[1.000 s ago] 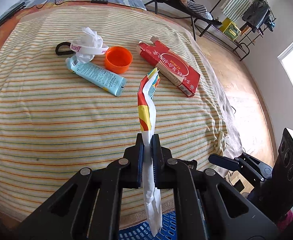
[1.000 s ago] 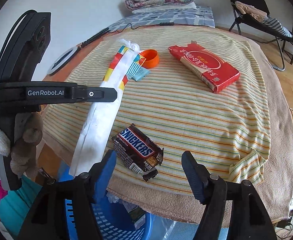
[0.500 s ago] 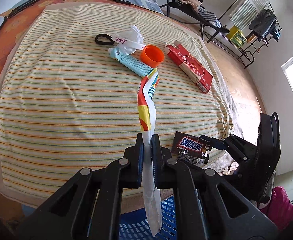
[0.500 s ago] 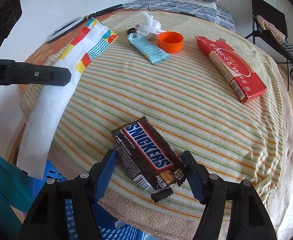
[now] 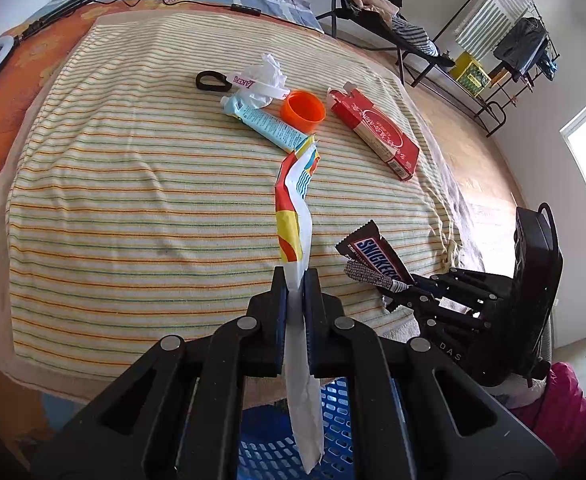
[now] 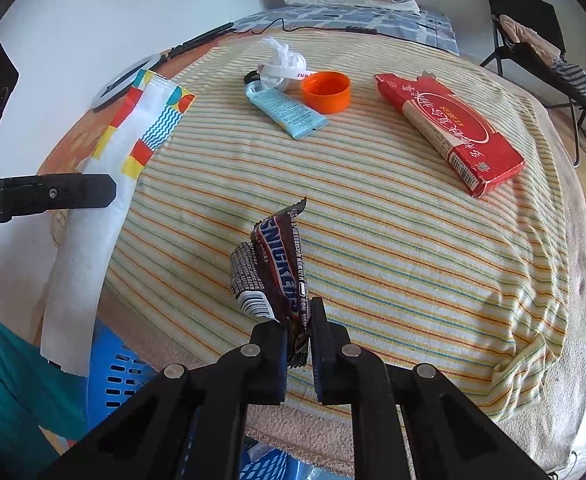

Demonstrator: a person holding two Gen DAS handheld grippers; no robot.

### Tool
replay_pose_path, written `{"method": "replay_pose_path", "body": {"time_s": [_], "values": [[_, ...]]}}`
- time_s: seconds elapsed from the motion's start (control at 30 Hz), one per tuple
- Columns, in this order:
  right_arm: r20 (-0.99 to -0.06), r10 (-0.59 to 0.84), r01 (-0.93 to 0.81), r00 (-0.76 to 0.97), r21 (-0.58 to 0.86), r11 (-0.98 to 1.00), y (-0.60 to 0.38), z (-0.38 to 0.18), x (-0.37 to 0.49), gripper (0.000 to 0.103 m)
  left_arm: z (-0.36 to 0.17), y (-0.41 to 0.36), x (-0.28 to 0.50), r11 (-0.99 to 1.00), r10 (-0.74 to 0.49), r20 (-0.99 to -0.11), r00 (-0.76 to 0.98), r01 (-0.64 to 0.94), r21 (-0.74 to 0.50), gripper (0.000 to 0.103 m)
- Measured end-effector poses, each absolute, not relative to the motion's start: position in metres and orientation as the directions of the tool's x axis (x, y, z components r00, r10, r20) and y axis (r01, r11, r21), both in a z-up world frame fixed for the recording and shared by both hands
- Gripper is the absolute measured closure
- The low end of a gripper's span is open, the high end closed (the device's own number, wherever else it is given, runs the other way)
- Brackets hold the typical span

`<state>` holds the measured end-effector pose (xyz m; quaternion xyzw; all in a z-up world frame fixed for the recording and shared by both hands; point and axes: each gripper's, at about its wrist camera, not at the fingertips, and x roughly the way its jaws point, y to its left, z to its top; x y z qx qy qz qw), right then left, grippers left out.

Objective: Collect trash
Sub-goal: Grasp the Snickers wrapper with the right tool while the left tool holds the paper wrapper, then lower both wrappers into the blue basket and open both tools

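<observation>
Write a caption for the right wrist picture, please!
Right gripper pinches a Snickers wrapper above the striped cloth.

My left gripper (image 5: 294, 284) is pinching a long colourful wrapper (image 5: 297, 216), its white tail hanging over the blue basket (image 5: 333, 420). To my right, my right gripper (image 5: 403, 286) is gripping the Snickers wrapper (image 5: 373, 258) above the striped cloth (image 5: 133, 200).

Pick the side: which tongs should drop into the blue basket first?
Left, probably. The left tongs hold the long colourful wrapper with its tail hanging over the blue basket. The right tongs, shut on the Snickers wrapper, sit over the table edge.
</observation>
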<state>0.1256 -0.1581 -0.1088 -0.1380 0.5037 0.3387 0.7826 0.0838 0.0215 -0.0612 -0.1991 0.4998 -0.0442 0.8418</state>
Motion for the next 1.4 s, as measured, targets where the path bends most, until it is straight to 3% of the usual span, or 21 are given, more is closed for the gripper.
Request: {"method": "replay_pose_path", "body": {"time_s": [0.77, 1.4], "values": [[-0.829, 0.477, -0.637, 0.292, 0.203, 0.744, -0.205, -0.063, 0.042, 0.096, -0.061, 0.01, -0.011, 0.899, -0.343, -0.813, 0.47, -0.087, -0.429, 0.097], [-0.88, 0.44, -0.658, 0.178, 0.226, 0.718, -0.206, -0.112, -0.013, 0.096, -0.127, -0.012, -0.056, 0.898, -0.364, -0.875, 0.318, -0.129, -0.42, 0.097]]}}
